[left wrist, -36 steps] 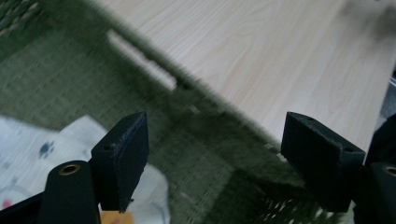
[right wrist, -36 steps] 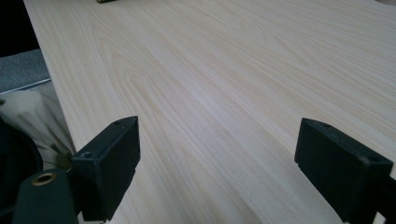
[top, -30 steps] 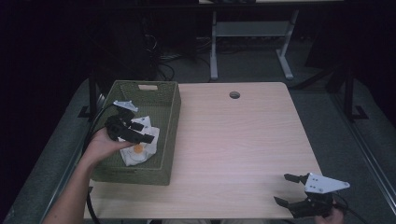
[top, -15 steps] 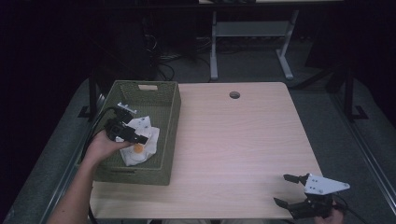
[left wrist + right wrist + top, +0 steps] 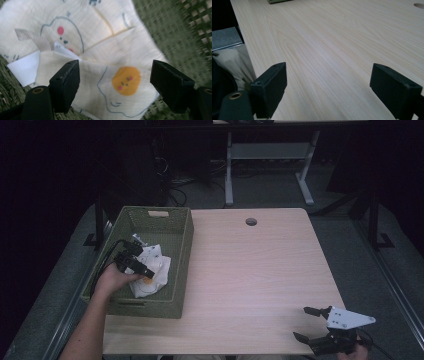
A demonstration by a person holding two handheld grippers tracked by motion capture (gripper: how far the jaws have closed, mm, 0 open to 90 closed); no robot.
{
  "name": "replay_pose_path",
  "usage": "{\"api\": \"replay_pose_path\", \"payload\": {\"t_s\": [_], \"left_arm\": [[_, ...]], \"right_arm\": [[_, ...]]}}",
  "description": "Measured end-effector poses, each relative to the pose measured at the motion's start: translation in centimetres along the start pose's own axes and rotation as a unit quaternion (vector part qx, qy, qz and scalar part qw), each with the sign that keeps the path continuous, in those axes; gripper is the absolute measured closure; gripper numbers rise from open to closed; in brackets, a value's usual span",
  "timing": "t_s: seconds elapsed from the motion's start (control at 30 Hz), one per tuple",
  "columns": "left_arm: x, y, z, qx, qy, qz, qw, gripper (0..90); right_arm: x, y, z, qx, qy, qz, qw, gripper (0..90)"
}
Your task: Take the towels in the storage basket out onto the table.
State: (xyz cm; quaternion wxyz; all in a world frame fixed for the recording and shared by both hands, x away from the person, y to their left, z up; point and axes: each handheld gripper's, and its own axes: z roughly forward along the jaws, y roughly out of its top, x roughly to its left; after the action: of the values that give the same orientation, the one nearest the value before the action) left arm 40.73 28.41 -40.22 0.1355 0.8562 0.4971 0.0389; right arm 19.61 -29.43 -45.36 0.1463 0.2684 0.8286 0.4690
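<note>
A cream cloth (image 5: 152, 272) printed with small cartoon figures lies crumpled inside a green woven basket (image 5: 181, 237) at the table's left. My left gripper (image 5: 147, 272) reaches down into the basket, just over the cloth. In the left gripper view the cloth (image 5: 100, 50) lies close below, and my left gripper (image 5: 116, 80) stands open with an orange printed blob between its jaws, which do not touch the fabric. My right gripper (image 5: 306, 324) rests open at the table's front right corner. In the right gripper view my right gripper (image 5: 328, 87) has bare wood between its jaws.
The light wooden table (image 5: 260, 270) has a round cable hole (image 5: 251, 221) near its far edge. A white label (image 5: 22, 70) and a beige loop (image 5: 37, 41) stick out of the cloth. Desk legs and cables stand on the dark floor behind the table.
My left gripper has sunk lower into the basket and come toward the near side, closer to the cloth. The right gripper has kept still.
</note>
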Motion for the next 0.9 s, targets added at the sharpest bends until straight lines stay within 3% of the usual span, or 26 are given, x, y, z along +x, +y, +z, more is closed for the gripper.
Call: {"api": "replay_pose_path", "payload": {"t_s": [0.03, 0.1, 0.17, 0.27, 0.4, 0.67, 0.7, 0.9], "left_arm": [[0.0, 0.0, 0.0, 0.000, 0.000, 0.000, 1.0000, 24.7], [0.1, 0.2, 0.9, 0.032, -0.002, -0.011, 0.9994, 24.8], [0.0, 0.4, 1.5, 0.044, 0.018, -0.006, 0.9988, 24.8], [-0.1, 0.6, 2.5, 0.066, 0.018, -0.009, 0.9976, 24.9], [-0.6, 1.2, 3.1, 0.093, 0.042, -0.011, 0.9947, 26.5], [-0.6, 1.5, 2.9, 0.095, 0.054, -0.019, 0.9938, 38.8], [-0.5, 1.5, 2.9, 0.094, 0.054, -0.022, 0.9939, 48.4], [-0.6, 1.5, 2.9, 0.095, 0.055, -0.020, 0.9937, 53.3]], "right_arm": [[0.0, 0.0, 0.0, 0.000, 0.000, 0.000, 1.0000, 13.8], [0.0, 0.0, 0.0, 0.000, 0.000, 0.000, 1.0000, 13.8], [0.0, 0.0, 0.0, 0.000, 0.001, -0.001, 1.0000, 13.8], [0.0, 0.0, 0.0, 0.001, 0.001, 0.000, 1.0000, 13.8], [0.0, 0.0, -0.1, -0.002, 0.001, 0.001, 1.0000, 13.8], [0.1, 0.0, -0.2, 0.001, 0.000, 0.001, 1.0000, 13.8], [0.1, 0.0, -0.2, 0.001, 0.000, 0.000, 1.0000, 13.8], [0.0, 0.0, -0.2, -0.002, -0.001, -0.002, 1.0000, 13.8]]}}
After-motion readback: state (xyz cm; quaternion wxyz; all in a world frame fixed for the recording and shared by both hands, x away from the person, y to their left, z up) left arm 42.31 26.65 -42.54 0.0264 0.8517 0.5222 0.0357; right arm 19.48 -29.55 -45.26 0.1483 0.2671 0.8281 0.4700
